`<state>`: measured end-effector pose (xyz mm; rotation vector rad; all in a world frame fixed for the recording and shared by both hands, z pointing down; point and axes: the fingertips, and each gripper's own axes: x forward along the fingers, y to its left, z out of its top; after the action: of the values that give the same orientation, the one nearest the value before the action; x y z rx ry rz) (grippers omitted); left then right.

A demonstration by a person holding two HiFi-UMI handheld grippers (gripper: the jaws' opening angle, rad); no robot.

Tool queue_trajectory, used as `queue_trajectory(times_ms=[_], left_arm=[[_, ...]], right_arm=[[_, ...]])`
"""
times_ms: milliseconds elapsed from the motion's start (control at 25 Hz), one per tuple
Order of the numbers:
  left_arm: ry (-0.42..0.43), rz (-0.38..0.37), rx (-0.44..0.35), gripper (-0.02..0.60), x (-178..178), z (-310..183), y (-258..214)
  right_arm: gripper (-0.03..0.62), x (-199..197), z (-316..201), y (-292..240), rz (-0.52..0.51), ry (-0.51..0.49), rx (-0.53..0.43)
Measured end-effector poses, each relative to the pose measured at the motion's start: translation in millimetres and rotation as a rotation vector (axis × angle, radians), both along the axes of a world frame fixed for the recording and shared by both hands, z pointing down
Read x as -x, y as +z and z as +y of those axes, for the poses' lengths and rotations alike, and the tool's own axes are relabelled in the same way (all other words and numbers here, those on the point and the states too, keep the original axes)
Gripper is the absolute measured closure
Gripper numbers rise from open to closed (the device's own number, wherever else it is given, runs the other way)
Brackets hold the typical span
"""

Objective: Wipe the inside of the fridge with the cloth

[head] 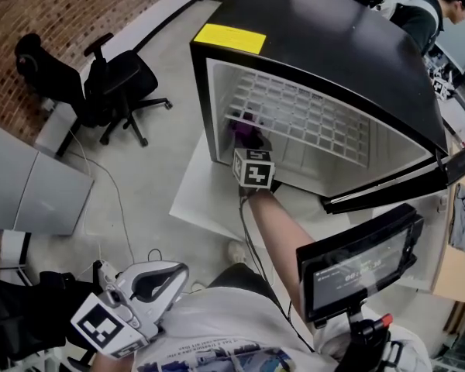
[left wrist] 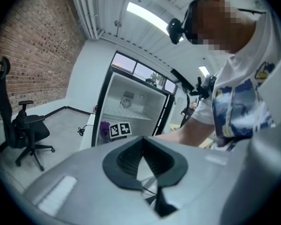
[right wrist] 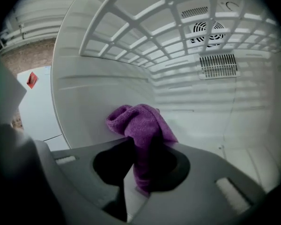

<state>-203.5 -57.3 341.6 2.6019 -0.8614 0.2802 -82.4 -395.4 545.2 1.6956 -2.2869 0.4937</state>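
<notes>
Brick wall [head: 62, 22] fills the upper left of the head view; a black office chair [head: 120, 87] stands on the grey floor just right of it.

Lower left of frame: left gripper [left wrist: 141, 146], white body, marker cube toward the bottom edge, held low by the person's torso and well apart from the fridge. In the left gripper view its black pads meet at the tip, with nothing between them.

Centre of frame: fridge [head: 318, 37], black casing, white inside, open toward the camera. A yellow label [head: 230, 37] sits on its upper left corner. A white wire shelf [head: 302, 111] spans the cavity.

Purple cloth [right wrist: 140, 125] is at the lower left corner of the opening in the head view, below the shelf. It is directly ahead of the right gripper [right wrist: 141, 165], whose marker cube sits at the fridge's front edge with the forearm running down and right from it.

In the right gripper view the jaws are closed onto a hanging fold of the cloth. The bunched end stands out past the tips, up against the left inner wall. A round fan grille [right wrist: 208, 32] shows on the back wall, upper right.

Lower right of the head view: a dark screen [head: 356, 266]. Upper right corner: a second person [head: 430, 10] beyond the fridge
</notes>
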Motion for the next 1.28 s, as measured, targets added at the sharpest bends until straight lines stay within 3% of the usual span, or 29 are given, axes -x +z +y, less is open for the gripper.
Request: queue_trajectory(times_ms=[200, 440, 680, 880, 1080, 1280], left_arm=[[0.004, 0.003, -0.008, 0.577, 3.1, 0.8, -1.4], [0.049, 0.008, -0.012, 0.577, -3.7, 1.4, -3.2], [0.145, 0.021, -0.016, 0.577, -23.5, 2.7, -2.6], [0.241, 0.032, -0.020, 0.577, -41.8, 1.7, -1.5], [0.326, 0.043, -0.020, 0.577, -62.0, 4.1, -3.2], [0.380, 0.039, -0.023, 0.577, -75.9, 7.7, 0.3]], right_arm=[[0.514, 5.7, 1.1, -8.5, -0.088, -0.007, -0.008], [0.514, -16.4, 7.3, -28.1, -0.053, 0.022, -0.069], [0.514, -73.6, 23.6, -43.2, 0.000, 0.103, -0.109], [0.514, -138.0, 40.3, -51.7, 0.077, 0.235, -0.125], [0.514, -195.4, 69.1, -48.8, 0.199, 0.364, -0.093], [0.514, -220.5, 90.8, -35.0, 0.243, 0.432, -0.030]])
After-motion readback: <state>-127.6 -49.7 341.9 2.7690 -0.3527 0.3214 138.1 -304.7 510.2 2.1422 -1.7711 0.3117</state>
